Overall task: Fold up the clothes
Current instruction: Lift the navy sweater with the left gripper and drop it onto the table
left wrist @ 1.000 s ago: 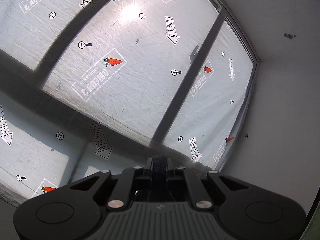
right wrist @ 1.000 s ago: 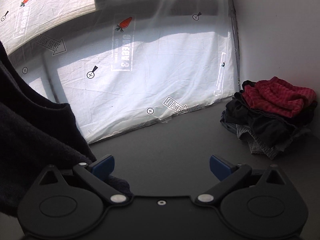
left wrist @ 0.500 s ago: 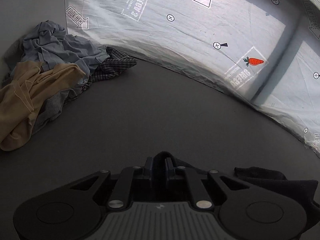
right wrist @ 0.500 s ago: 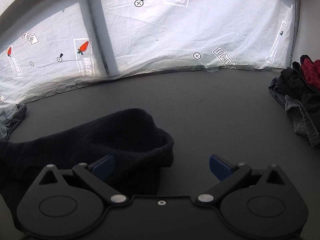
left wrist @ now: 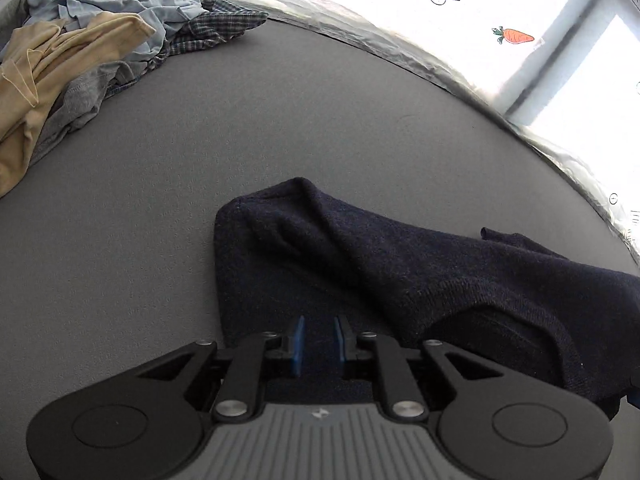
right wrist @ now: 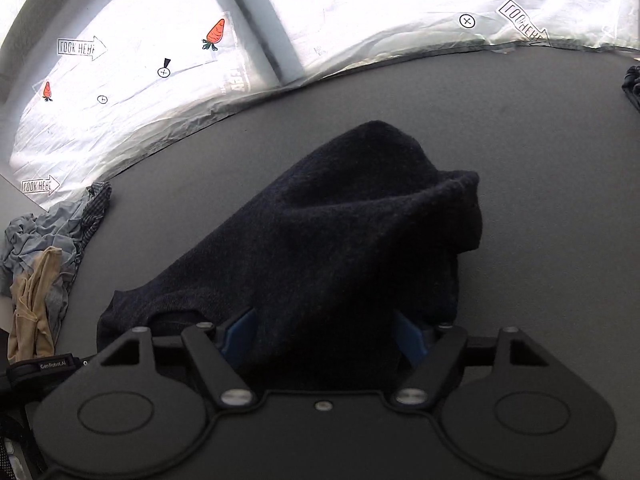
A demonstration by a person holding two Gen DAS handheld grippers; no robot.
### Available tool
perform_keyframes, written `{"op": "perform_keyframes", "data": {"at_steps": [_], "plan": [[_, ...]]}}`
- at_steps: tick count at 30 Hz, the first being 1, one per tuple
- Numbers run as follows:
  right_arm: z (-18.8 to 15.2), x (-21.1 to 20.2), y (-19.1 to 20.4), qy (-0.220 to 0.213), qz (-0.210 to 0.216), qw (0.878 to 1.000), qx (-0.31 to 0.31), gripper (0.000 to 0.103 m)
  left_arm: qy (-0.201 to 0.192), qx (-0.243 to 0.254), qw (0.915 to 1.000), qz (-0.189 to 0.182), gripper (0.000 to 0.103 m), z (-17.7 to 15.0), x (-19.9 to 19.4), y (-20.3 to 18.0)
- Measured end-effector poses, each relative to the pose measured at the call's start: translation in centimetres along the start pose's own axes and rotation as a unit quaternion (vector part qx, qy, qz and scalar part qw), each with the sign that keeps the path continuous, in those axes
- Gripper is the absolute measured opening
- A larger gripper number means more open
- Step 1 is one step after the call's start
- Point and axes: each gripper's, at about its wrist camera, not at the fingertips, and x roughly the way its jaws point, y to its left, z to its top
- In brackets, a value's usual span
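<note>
Grey felt-like tabletop (left wrist: 248, 128) fills both views, edged at the back by crinkled plastic sheet (right wrist: 380, 12) printed with carrots and arrows.

Nearest in left wrist view: left gripper (left wrist: 319, 340), jaws opening, blue pads a narrow gap apart, nothing pinched; dark cloth lies under and just ahead of the tips. Nearest in right wrist view: right gripper (right wrist: 326, 334), jaws closing around a thick bunch of the navy sweater (right wrist: 320, 232); cloth fills the gap, but can't confirm the pads press on it yet.

Sweater sits mid-table, slumped in a lumpy mound rather than flat, a fold ridge running away from the left gripper (left wrist: 360, 252). Not spread out, so folding looks barely begun.

Farther left, well apart from the sweater: unsorted pile (left wrist: 80, 40) of tan, light blue and checked garments. At the far right edge of the right view, a sliver of another dark clothes heap (right wrist: 632, 84).

Risks, judged:
- right jaws grabbing several layers at once, so a lift drags the whole lump instead of one edge.
- left gripper letting go while the knit is bunched, leaving creases trapped underneath.
- thick knit slipping out of a partial clamp.
- dragging toward the left pile could tangle garments.
</note>
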Motion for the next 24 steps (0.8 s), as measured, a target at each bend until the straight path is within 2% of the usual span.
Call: {"op": "perform_keyframes", "data": {"at_steps": [3, 7, 13, 16, 18, 22, 24], "plan": [[0.1, -0.1, -0.6, 0.003, 0.047, 0.998, 0.033, 0.061, 0.017, -0.009, 0.9998, 0.009, 0.018, 0.0, 1.6, -0.5], [-0.3, 0.6, -1.6, 0.018, 0.102, 0.991, 0.085, 0.046, 0.013, -0.014, 0.9998, 0.005, 0.023, 0.1, 1.5, -0.4], [0.0, 2.4, -2.5, 0.027, 0.129, 0.982, 0.133, 0.037, 0.007, -0.028, 0.9996, -0.006, 0.025, -0.1, 1.0, 0.3], [0.3, 3.0, -2.7, 0.031, 0.135, 0.981, 0.133, 0.034, 0.009, -0.033, 0.9994, -0.003, 0.027, 0.0, 0.9, 0.2], [0.5, 3.2, -2.5, 0.034, 0.131, 0.984, 0.118, 0.028, 0.011, -0.034, 0.9994, 0.000, 0.030, 0.2, 0.8, 0.1], [1.0, 3.6, -2.5, 0.032, 0.138, 0.984, 0.105, 0.011, 0.010, -0.034, 0.9993, 0.013, 0.032, 0.8, 1.0, -0.8], [1.4, 3.5, -2.6, 0.024, 0.148, 0.984, 0.098, 0.007, 0.009, -0.040, 0.9990, 0.017, 0.033, 1.2, 1.3, -1.2]]}}
